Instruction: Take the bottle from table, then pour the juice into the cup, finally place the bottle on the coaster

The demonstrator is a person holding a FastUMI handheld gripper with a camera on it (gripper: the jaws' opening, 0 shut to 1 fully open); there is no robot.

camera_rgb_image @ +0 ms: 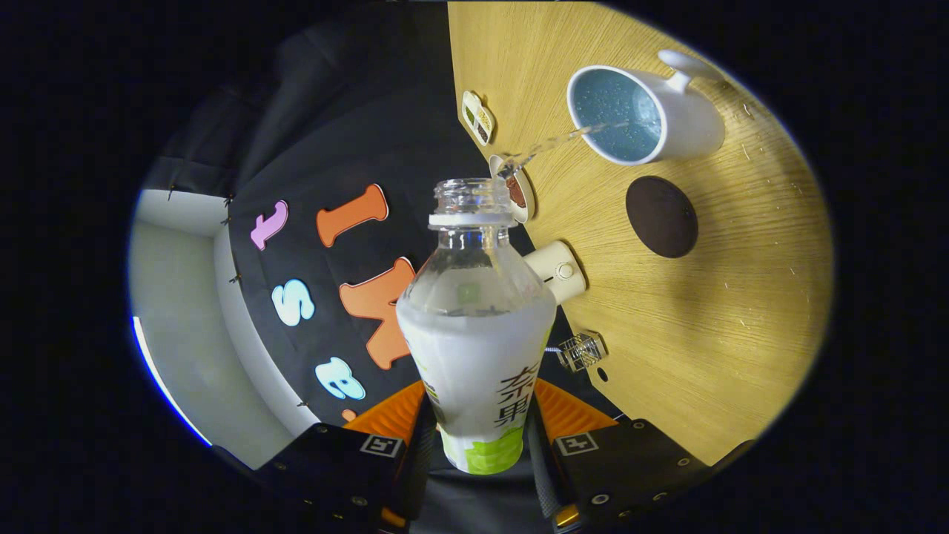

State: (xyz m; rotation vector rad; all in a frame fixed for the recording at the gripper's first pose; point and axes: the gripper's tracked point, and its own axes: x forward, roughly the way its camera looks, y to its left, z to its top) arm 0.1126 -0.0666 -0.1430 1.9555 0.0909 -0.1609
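Observation:
My gripper (480,437) is shut on a clear bottle (478,326) with a white and green label, held between both fingers. The bottle has no cap and is tipped toward the wooden table (712,326). A thin stream of clear liquid (552,144) runs from its mouth into a white cup (645,111) with a blue inside and a handle. The cup stands beyond the bottle's mouth. A dark round coaster (661,216) lies on the table beside the cup, nearer to me.
Along the table's edge by the booth wall sit a small white cylinder (556,271), a round dish (515,196), a small two-part tray (478,116) and a little clear cube (582,351). A pale wall (185,326) lies past the cloth.

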